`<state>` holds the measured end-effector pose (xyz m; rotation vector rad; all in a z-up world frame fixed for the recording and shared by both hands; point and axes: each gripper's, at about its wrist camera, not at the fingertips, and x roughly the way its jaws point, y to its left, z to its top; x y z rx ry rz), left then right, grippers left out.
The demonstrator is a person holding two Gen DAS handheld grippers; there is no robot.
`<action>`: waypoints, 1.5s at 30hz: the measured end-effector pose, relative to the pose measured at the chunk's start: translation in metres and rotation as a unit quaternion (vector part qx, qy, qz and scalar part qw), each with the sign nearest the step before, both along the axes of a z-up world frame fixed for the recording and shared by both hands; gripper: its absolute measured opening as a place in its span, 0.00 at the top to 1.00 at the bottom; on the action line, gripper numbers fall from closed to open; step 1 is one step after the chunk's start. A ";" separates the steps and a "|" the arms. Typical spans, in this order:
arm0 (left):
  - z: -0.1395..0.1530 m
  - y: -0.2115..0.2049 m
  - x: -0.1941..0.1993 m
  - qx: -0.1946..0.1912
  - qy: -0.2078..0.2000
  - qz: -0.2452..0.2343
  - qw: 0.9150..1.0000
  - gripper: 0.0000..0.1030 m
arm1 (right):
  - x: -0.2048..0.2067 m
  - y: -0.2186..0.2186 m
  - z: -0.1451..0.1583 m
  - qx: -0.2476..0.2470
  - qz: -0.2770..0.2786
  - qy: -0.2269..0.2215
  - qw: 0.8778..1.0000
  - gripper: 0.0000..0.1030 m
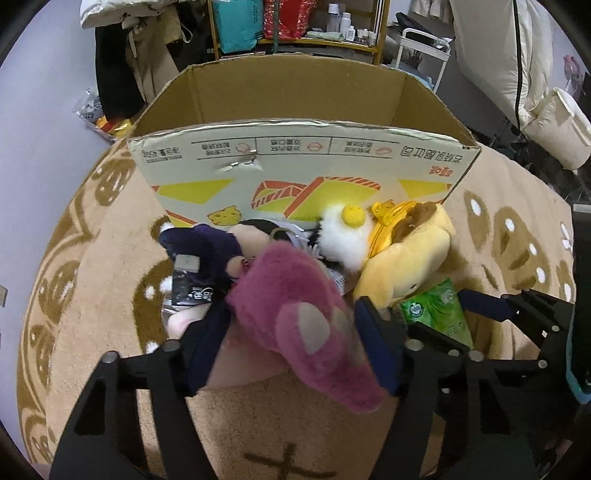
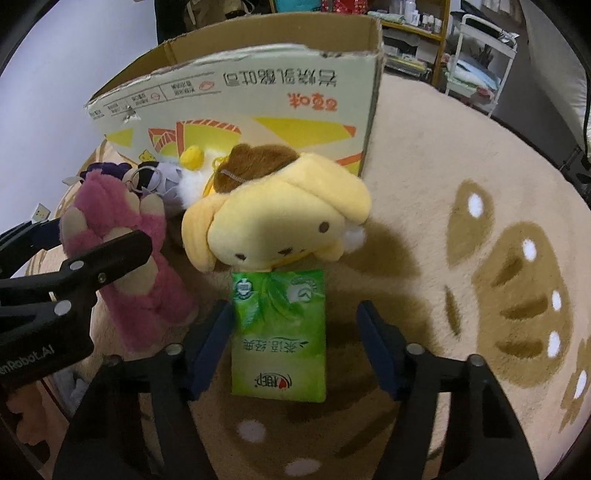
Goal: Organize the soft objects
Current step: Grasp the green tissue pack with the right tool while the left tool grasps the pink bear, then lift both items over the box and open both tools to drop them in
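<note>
A pink plush bear [image 1: 306, 314] lies on the rug between the fingers of my open left gripper [image 1: 295, 332]; it also shows in the right wrist view [image 2: 125, 258]. A yellow plush dog [image 2: 277, 218] lies in front of the open cardboard box [image 2: 258, 96], partly on a green tissue pack [image 2: 279, 332]. My right gripper [image 2: 295, 347] is open with its fingers on either side of the tissue pack. The dog [image 1: 402, 254], the pack [image 1: 436, 306] and the box [image 1: 295, 147] show in the left wrist view. A white fluffy toy [image 1: 343, 236] and a dark purple plush [image 1: 207, 247] lie by the box.
Everything lies on a round beige and brown rug [image 2: 480, 258]. A black packet [image 1: 188, 288] lies left of the pink bear. Shelves [image 1: 295, 29], hanging clothes [image 1: 147, 55] and a white cart [image 2: 480, 55] stand behind the box.
</note>
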<state>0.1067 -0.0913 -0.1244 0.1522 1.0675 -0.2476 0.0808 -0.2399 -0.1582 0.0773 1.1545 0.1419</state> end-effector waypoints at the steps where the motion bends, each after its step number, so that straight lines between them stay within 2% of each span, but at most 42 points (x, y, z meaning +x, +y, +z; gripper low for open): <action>1: -0.001 0.001 0.000 -0.001 0.002 0.001 1.000 0.38 | 0.000 0.001 -0.001 0.002 0.002 0.001 1.000 0.37; 9: -0.002 0.001 -0.002 0.003 0.004 0.000 1.000 0.40 | 0.001 0.006 -0.007 0.001 0.011 0.010 1.000 0.40; 10: -0.002 0.001 -0.001 0.003 0.006 0.001 1.000 0.40 | 0.001 0.006 -0.008 0.003 0.012 0.012 1.000 0.44; 13: -0.001 0.003 -0.001 -0.004 0.006 0.006 1.000 0.40 | 0.005 0.008 -0.010 0.010 0.014 0.014 1.000 0.46; 15: 0.000 0.006 -0.002 -0.010 0.005 0.009 1.000 0.44 | 0.006 0.008 -0.011 0.009 0.014 0.012 1.000 0.46; 16: 0.000 0.007 -0.002 -0.016 0.005 0.010 1.000 0.54 | 0.007 0.009 -0.011 0.009 0.014 0.011 1.000 0.47; 17: 0.001 0.009 -0.003 -0.027 0.007 0.008 1.000 0.56 | 0.008 0.009 -0.010 0.007 0.013 0.010 1.000 0.47; 25: 0.010 0.013 -0.013 -0.036 -0.002 0.012 0.999 0.57 | -0.003 0.007 0.005 -0.017 -0.003 -0.007 1.000 0.47; 30: 0.022 0.019 -0.021 -0.034 -0.029 0.024 0.999 0.57 | -0.009 0.011 0.018 -0.026 0.002 -0.032 0.999 0.48; 34: 0.038 0.024 -0.034 -0.025 -0.074 0.037 0.996 0.57 | -0.021 0.012 0.033 -0.025 0.003 -0.068 0.997 0.48; 41: 0.068 0.037 -0.049 -0.026 -0.145 0.064 0.987 0.57 | -0.047 0.001 0.068 -0.001 -0.020 -0.160 0.987 0.48; 45: 0.082 0.039 -0.053 -0.009 -0.185 0.067 0.980 0.57 | -0.055 -0.006 0.086 0.021 -0.034 -0.200 0.979 0.48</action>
